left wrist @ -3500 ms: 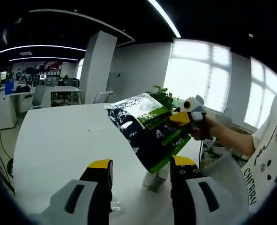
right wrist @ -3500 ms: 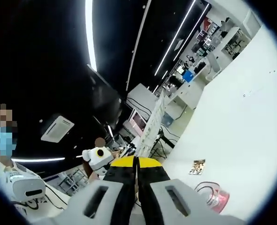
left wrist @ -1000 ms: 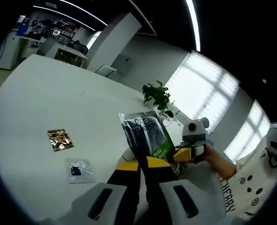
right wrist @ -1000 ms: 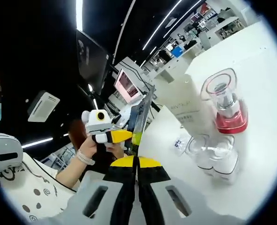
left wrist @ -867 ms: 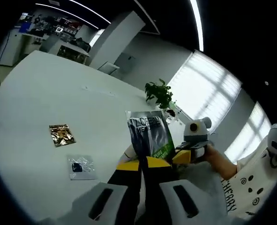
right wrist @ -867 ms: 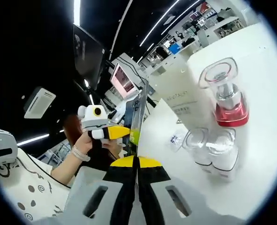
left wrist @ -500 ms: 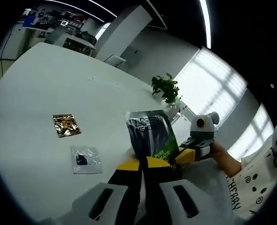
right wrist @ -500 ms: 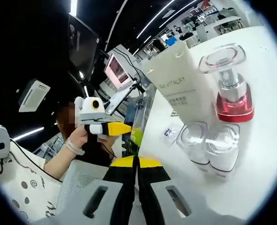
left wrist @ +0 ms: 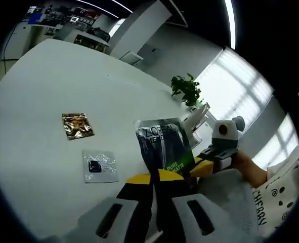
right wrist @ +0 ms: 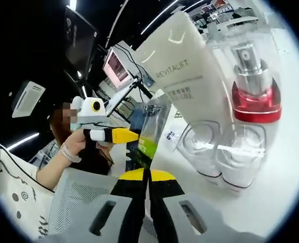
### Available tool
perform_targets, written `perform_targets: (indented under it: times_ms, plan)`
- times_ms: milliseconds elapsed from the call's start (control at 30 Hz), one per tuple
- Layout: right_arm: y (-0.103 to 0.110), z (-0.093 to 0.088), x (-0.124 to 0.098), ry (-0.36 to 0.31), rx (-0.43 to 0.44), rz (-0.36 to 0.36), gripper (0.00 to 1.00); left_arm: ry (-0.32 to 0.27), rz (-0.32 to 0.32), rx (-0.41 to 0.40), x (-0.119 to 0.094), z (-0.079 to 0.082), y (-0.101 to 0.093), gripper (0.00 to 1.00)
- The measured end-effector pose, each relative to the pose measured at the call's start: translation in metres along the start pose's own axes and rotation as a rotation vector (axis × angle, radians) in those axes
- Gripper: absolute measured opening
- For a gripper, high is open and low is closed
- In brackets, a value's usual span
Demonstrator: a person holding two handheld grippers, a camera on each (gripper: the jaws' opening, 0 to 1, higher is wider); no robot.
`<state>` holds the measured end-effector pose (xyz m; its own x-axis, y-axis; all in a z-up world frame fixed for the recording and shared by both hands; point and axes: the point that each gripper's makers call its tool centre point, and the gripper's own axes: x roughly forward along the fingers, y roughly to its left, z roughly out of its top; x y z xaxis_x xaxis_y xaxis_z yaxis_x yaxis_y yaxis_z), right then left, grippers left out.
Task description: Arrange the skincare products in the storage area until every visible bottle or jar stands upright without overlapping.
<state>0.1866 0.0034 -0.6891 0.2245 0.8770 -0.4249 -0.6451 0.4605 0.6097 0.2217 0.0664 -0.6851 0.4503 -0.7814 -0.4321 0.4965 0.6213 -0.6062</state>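
A dark sachet with a green band (left wrist: 164, 151) stands up from the jaws of my left gripper (left wrist: 154, 177), which is shut on its lower edge. My right gripper (left wrist: 202, 167) comes in from the right and pinches the same sachet's lower right corner. In the right gripper view the sachet (right wrist: 150, 132) rises almost edge-on from my shut right gripper (right wrist: 148, 174), and the left gripper (right wrist: 123, 135) holds it from the left. Close behind stand a white Revitalift tube (right wrist: 184, 76), a red pump bottle under a clear cap (right wrist: 253, 88) and two clear-lidded jars (right wrist: 202, 152) (right wrist: 240, 161).
On the white table (left wrist: 48, 91) lie a gold sachet (left wrist: 77, 125) and a silver sachet (left wrist: 99, 166), left of the held one. A potted plant (left wrist: 186, 88) stands at the far edge. A person's hand (right wrist: 71, 147) holds the left gripper.
My left gripper, open 3.5 s ago, has shut on the sachet. Over the last second the hold is unchanged; the tube, pump bottle and jars have grown larger in the right gripper view.
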Motion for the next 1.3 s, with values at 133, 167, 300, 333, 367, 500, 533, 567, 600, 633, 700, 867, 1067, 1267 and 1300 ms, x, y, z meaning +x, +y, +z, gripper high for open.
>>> perform_targets:
  times_ms: [133,167,300,333,367,500,533,567,600,633,700,867,1067,1267,1300]
  plan:
    - [-0.008,-0.004,0.005,0.022,-0.001,-0.016,0.02,0.014,0.012,-0.003,0.001,-0.004,0.003,0.0]
    - [-0.01,-0.005,0.007,0.027,-0.002,-0.021,0.02,0.021,0.015,-0.001,0.002,-0.006,0.004,0.0]
    - [-0.018,-0.014,0.011,0.052,-0.005,-0.05,0.03,0.04,0.024,0.008,0.005,-0.01,0.006,0.0]
    - [-0.02,-0.017,0.012,0.063,-0.006,-0.054,0.03,0.046,0.024,0.007,0.005,-0.011,0.006,0.0]
    - [-0.021,-0.02,0.012,0.072,-0.008,-0.061,0.03,0.053,0.023,0.008,0.006,-0.014,0.005,0.0]
    - [-0.024,-0.028,0.013,0.102,-0.003,-0.066,0.04,0.074,0.021,0.009,0.007,-0.018,0.009,0.0]
    - [-0.025,-0.028,0.013,0.105,-0.004,-0.071,0.04,0.077,0.021,0.008,0.007,-0.018,0.01,0.0]
    - [-0.026,-0.029,0.013,0.108,-0.008,-0.077,0.04,0.079,0.022,0.006,0.008,-0.019,0.011,0.0]
    - [-0.027,-0.03,0.014,0.111,-0.01,-0.08,0.04,0.081,0.022,0.004,0.008,-0.02,0.011,0.0]
    - [-0.028,-0.031,0.014,0.114,-0.008,-0.084,0.04,0.083,0.021,0.003,0.008,-0.021,0.011,0.0]
    - [-0.03,-0.034,0.015,0.127,-0.003,-0.086,0.04,0.088,0.022,0.002,0.008,-0.024,0.011,0.0]
    - [-0.034,-0.039,0.016,0.151,-0.016,-0.107,0.05,0.101,0.022,-0.007,0.008,-0.028,0.013,0.0]
    - [-0.043,-0.043,0.013,0.17,-0.008,-0.138,0.03,0.118,0.028,-0.006,0.008,-0.033,0.015,0.0]
    - [-0.043,-0.042,0.012,0.172,-0.043,-0.153,0.04,0.12,0.03,-0.008,0.008,-0.033,0.018,0.0]
    - [-0.042,-0.042,0.011,0.176,-0.058,-0.159,0.04,0.121,0.032,-0.008,0.008,-0.033,0.018,0.0]
